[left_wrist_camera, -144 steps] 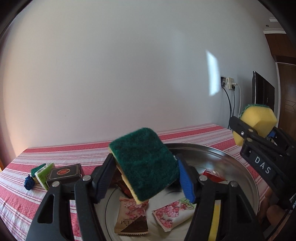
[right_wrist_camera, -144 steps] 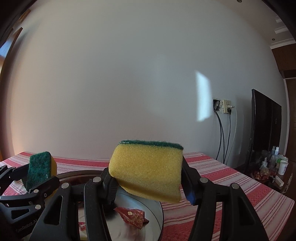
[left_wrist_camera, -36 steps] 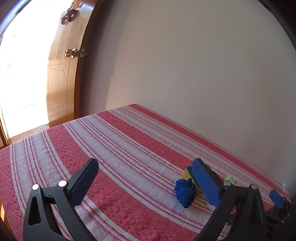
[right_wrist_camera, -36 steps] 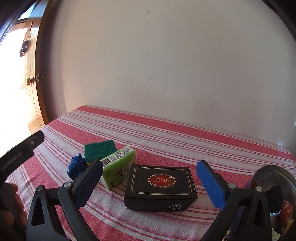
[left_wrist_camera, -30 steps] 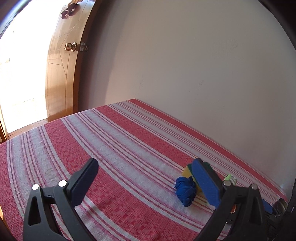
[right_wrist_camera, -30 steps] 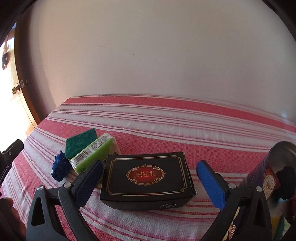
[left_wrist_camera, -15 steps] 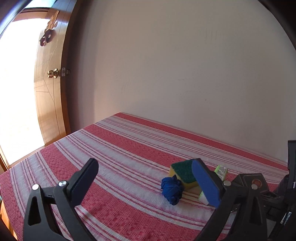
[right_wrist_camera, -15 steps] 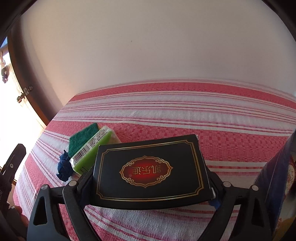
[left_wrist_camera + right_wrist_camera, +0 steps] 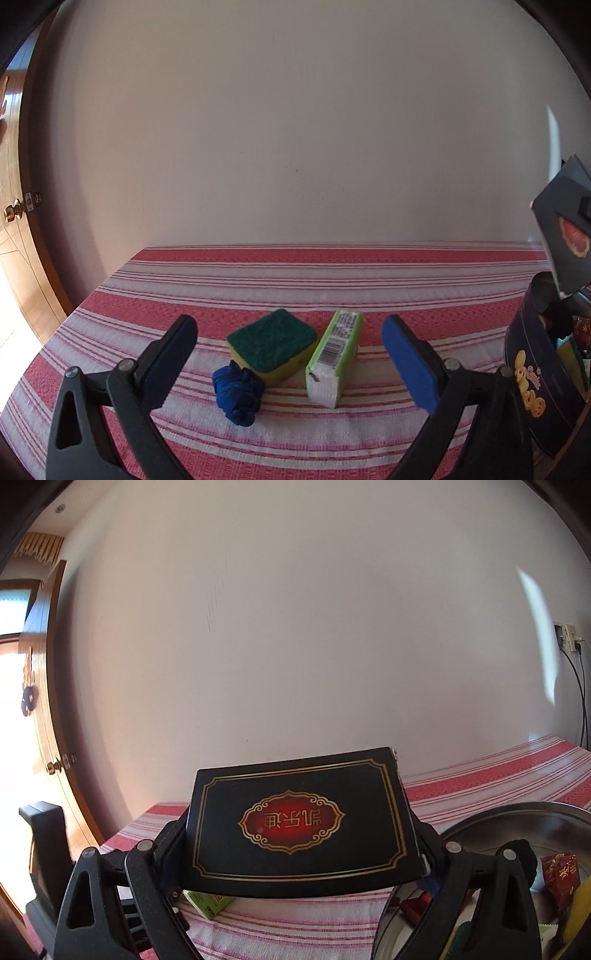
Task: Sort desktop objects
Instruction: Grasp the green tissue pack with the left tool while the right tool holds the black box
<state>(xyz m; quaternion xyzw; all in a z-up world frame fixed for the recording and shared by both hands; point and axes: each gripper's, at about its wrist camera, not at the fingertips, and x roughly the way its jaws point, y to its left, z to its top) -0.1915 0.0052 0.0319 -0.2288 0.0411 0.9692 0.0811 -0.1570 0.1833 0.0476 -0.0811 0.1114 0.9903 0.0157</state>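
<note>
The surface [image 9: 332, 280], under its red and white striped cloth, runs back to a plain wall. At its right end sits the metal bowl [image 9: 546, 812], with a red packet [image 9: 561, 875] and other bits inside it that are hard to make out. Just left of the bowl stands a dark blue tin [image 9: 535, 376] with yellow print on its side.

Up above the bowl's left rim, clear of the surface, there's the black box [image 9: 299, 823], gold border and red emblem facing up, and the right gripper [image 9: 295, 853] has it clamped, jaws pressing on both short ends. The left wrist view catches that same box high at the right edge, over the tin.

Well left of the bowl, the left gripper [image 9: 288, 354] hangs with its jaws spread wide and nothing between the pads. Ahead of it three things lie close together on the surface: the green carton [image 9: 334, 358] nearest the bowl, the sponge [image 9: 273, 341] just left of that, green side up, and the blue wad [image 9: 238, 393] touching the sponge's near corner.
</note>
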